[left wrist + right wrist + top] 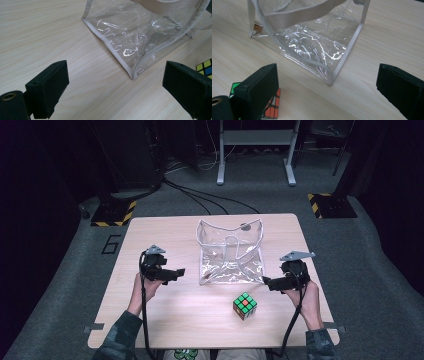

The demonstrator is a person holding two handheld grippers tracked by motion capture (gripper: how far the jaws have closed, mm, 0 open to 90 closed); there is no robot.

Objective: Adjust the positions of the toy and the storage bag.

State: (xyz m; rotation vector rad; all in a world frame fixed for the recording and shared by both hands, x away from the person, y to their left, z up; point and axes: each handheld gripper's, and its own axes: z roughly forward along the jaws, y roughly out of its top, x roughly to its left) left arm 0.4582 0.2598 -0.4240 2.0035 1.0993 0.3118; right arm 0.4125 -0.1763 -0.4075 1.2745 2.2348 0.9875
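Clear plastic bag (230,254) stands open-mouthed near the middle of the pale wooden table (150,227), its grey trim framing creased walls and a webbing strap draped across the opening. A colour-tiled puzzle cube (245,305) sits on the table nearer the person than the bag, close to the bag's near right corner but not touching it; green tiles with one red centre face upward.

Left gripper (172,274) is held low over the table to the left of the bag, apart from it, jaws pointing toward the bag. In the left gripper view the jaws stand wide apart with nothing between them; the bag's near corner (132,75) lies ahead in the gap.

Right gripper (268,283) is held to the right of the bag's near right corner, close beside it. In the right gripper view its jaws are likewise spread wide and empty, the bag's corner (331,81) ahead and the cube (272,107) partly hidden behind one jaw.
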